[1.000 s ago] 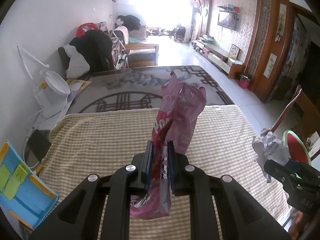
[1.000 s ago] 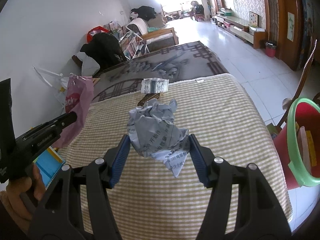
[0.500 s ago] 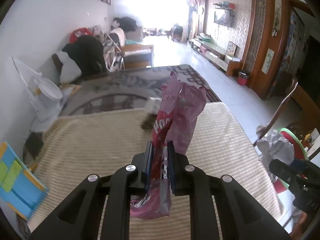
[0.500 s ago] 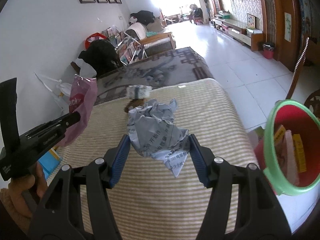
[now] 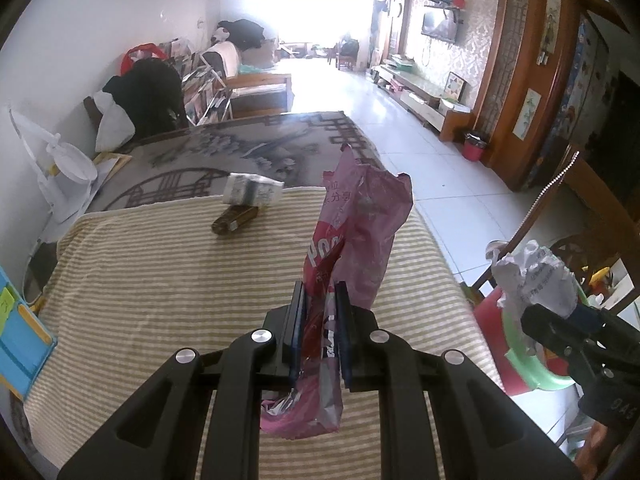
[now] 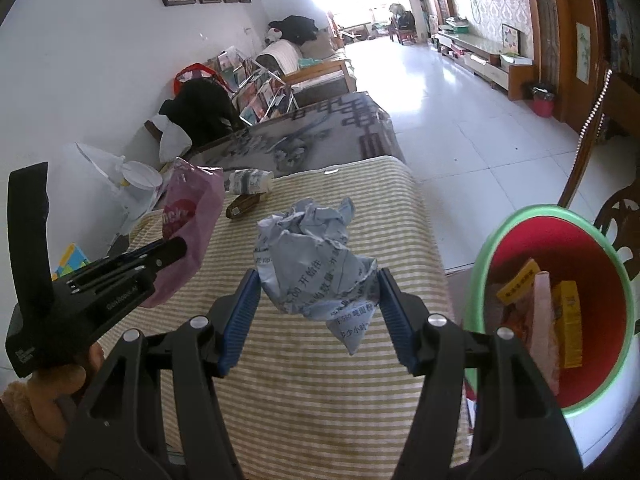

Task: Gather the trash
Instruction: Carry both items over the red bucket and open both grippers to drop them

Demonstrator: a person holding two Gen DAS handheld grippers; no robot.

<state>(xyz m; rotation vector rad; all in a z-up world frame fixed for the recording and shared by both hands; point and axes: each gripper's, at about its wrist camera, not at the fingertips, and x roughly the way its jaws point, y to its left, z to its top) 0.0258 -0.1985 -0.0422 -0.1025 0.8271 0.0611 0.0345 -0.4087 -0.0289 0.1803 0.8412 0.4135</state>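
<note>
My left gripper (image 5: 320, 300) is shut on a pink snack wrapper (image 5: 360, 232) and holds it upright above the striped tablecloth (image 5: 160, 280). My right gripper (image 6: 318, 280) is shut on a crumpled newspaper ball (image 6: 312, 256), held above the table's right side; the ball also shows in the left wrist view (image 5: 532, 276). A red bin with a green rim (image 6: 480, 264) stands to the right of the table and holds several wrappers. A rolled paper packet (image 5: 252, 194) and a brown wrapper (image 5: 234, 220) lie at the table's far edge.
A wooden chair (image 5: 552, 208) stands beside the bin. A white fan (image 5: 64, 168) and a blue board (image 5: 20, 344) are left of the table. A patterned grey rug (image 5: 248, 148) lies beyond it.
Both grippers have swung to the right with their loads. The red bin now fills more of the right wrist view, and the packet and brown wrapper have come into the left wrist view.
</note>
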